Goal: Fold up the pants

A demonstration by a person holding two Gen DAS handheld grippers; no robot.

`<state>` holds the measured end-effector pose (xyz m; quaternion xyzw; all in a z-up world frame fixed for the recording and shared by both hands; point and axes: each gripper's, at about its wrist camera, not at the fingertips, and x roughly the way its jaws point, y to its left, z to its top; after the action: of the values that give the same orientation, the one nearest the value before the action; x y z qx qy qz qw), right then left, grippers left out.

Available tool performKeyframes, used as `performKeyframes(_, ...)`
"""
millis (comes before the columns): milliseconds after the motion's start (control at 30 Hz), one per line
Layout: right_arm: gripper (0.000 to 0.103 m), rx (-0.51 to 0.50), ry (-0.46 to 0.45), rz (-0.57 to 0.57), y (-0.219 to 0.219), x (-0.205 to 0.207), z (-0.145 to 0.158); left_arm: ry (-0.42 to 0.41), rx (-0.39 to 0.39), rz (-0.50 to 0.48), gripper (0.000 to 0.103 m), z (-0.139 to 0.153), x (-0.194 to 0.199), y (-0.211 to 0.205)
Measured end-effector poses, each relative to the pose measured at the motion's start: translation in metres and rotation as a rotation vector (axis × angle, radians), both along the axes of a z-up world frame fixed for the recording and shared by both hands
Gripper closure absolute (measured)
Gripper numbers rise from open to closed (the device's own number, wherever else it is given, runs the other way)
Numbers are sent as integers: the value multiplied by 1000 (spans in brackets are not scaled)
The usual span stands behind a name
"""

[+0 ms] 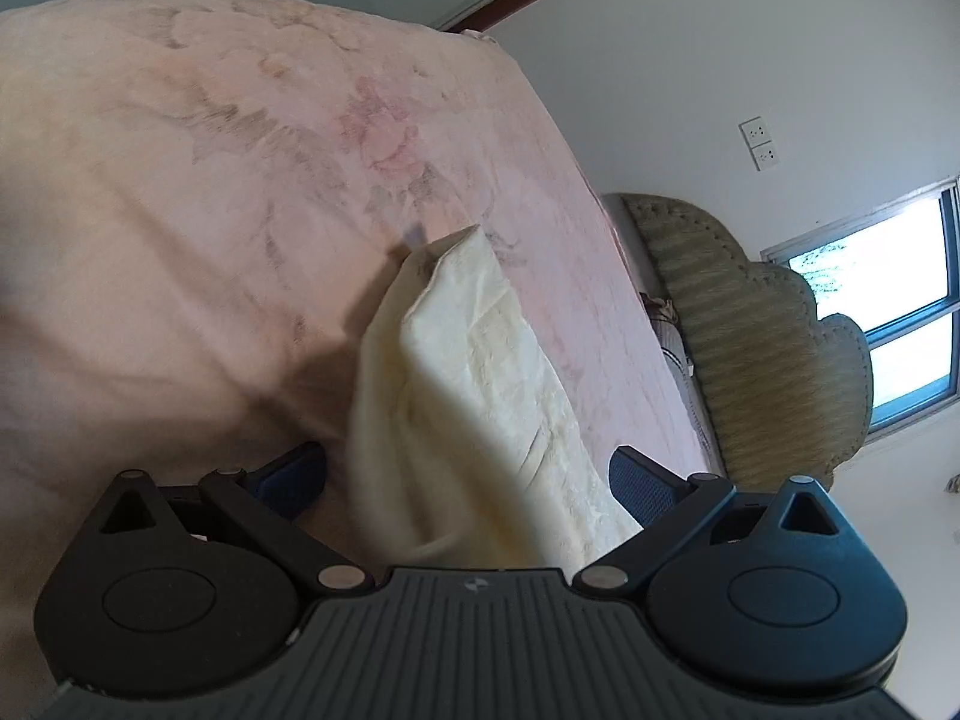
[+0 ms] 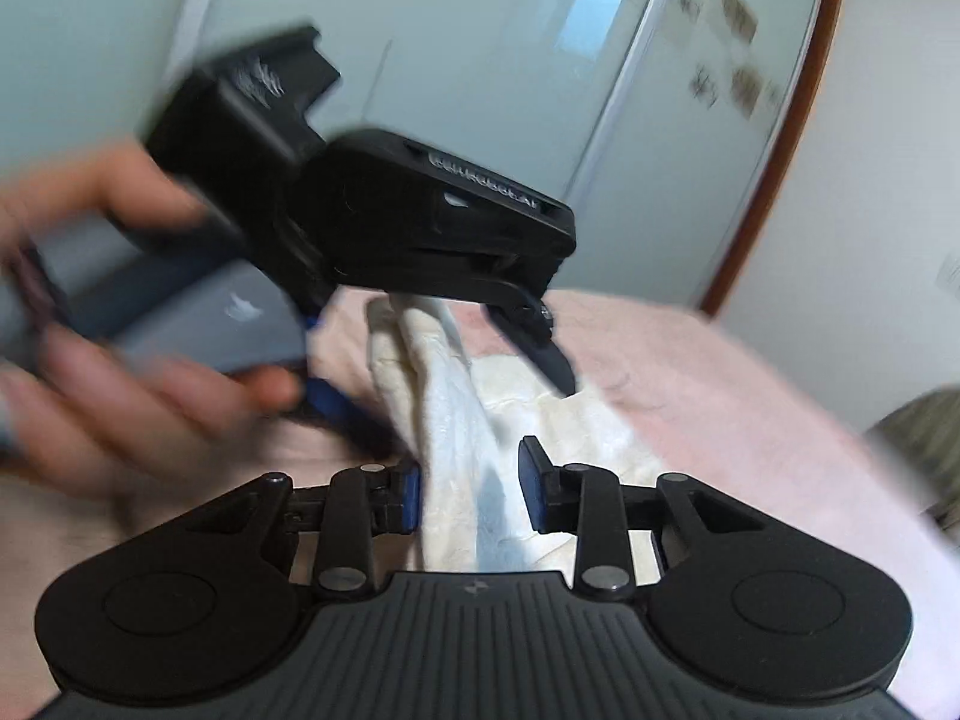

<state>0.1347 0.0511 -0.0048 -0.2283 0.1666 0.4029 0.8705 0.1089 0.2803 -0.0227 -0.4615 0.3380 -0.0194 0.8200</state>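
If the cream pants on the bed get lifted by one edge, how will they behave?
Probably floppy: the cream pants drape in soft folds over the pink bedspread. Likely light, as a raised ridge holds up between the left hand-held gripper fingers. The plush surface suggests little slipping.

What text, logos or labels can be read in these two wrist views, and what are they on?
Raised lettering on the side of the black left gripper, seen in the right wrist view: a word is there, but too blurred to read.
Small pale emblem on the ribbed grey housing in front of each camera: a mark, no letters.
White mark on the grey handle in the person's hand: a blurred shape, unreadable.
White wall sockets: no readable text.
Cream pants, pink bedspread: no text.
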Motion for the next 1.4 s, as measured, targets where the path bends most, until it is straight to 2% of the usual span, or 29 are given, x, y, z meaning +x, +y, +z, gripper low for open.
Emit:
performKeyframes(67,72,37,102,77,-16,2,11,-2,24,-11,3,3,3,-3)
performKeyframes(133,72,126,170,89,-38,7,23,-7,35,-9,6,4,4,-4)
performKeyframes(167,72,175,202,62,-49,15,27,-11,45,-2,15,4,3,-4)
performKeyframes(200,72,219,235,19,-60,24,29,-8,65,4,32,5,2,-5)
performKeyframes(233,72,243,259,-30,-68,34,27,4,88,5,42,5,3,-6)
performKeyframes(267,72,241,279,-85,-73,43,23,29,120,10,56,4,4,-7)
performKeyframes(300,72,207,302,-143,-74,57,15,33,140,13,64,4,3,-7)
performKeyframes(400,71,81,352,-204,-68,73,-17,32,191,24,82,5,0,-9)
performKeyframes(467,69,101,340,-211,-68,72,-21,9,197,39,86,7,-4,-11)
performKeyframes(533,69,121,329,-205,-66,72,-15,-25,234,51,88,17,-12,-18)
performKeyframes(633,68,175,266,-201,-69,64,-3,-104,333,58,89,44,-26,-41)
performKeyframes(733,60,219,206,-222,-68,61,9,-196,385,55,89,73,-40,-67)
performKeyframes(800,57,248,192,-237,-71,61,13,-247,400,41,89,89,-47,-84)
performKeyframes(933,57,312,192,-225,-77,57,20,-319,436,-1,89,113,-57,-123)
performKeyframes(1067,57,305,78,-241,-91,39,30,-369,483,-44,88,127,-64,-164)
performKeyframes(1300,57,395,-36,-297,-154,10,45,-481,508,-175,82,141,-62,-240)
performKeyframes(1400,57,413,-88,-339,-189,-3,48,-502,481,-259,80,141,-51,-275)
